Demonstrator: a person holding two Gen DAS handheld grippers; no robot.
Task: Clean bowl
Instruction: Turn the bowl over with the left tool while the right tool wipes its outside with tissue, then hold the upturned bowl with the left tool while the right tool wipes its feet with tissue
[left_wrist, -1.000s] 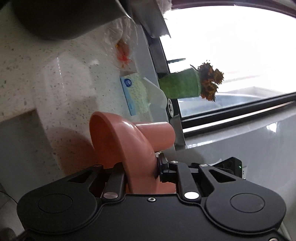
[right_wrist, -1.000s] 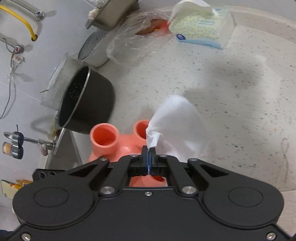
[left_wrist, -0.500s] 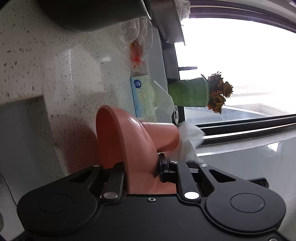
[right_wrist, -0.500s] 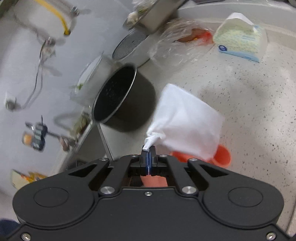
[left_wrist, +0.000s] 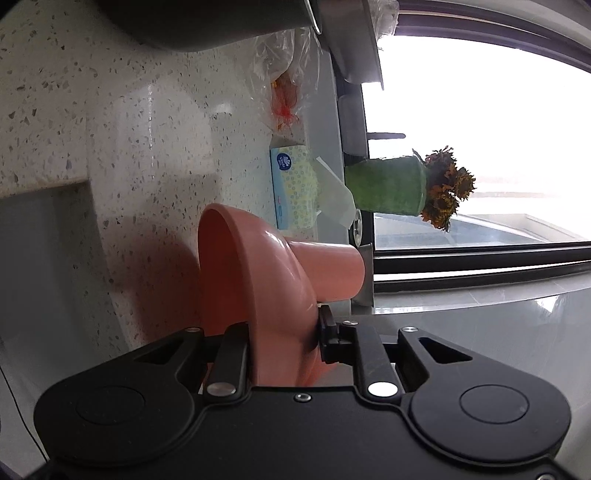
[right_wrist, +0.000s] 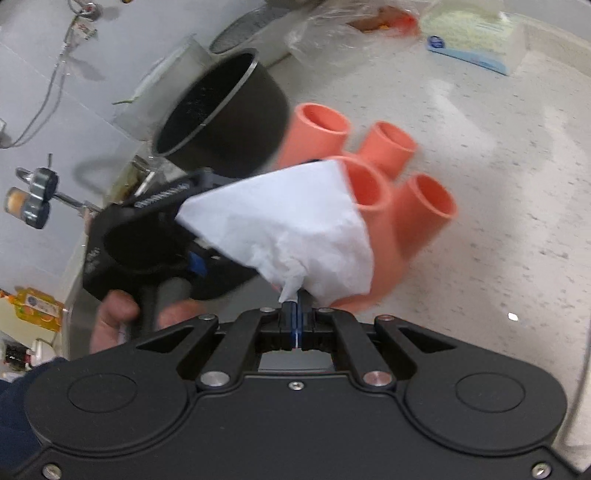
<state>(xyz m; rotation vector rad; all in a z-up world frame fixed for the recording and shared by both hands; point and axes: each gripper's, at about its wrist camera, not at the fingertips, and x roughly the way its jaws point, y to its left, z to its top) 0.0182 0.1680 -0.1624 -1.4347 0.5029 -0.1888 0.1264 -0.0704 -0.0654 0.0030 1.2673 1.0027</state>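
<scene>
Sideways, left gripper (left_wrist: 282, 341) clamping bowl (left_wrist: 258, 280) rim; right gripper (right_wrist: 295, 317) angled down — pinching tissue (right_wrist: 291, 229)

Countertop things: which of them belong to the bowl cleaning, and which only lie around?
In use: orange bowl gripped by left gripper; white tissue pinched in right gripper.

Lying about: black pot, tissue pack, plastic bag, potted flowers.

Salmon-pink plastic bowl with four tube legs (right_wrist: 384, 192) tipped on edge above the speckled surface (right_wrist: 498, 184), white crumpled tissue (right_wrist: 291, 229) draped against its underside.
</scene>
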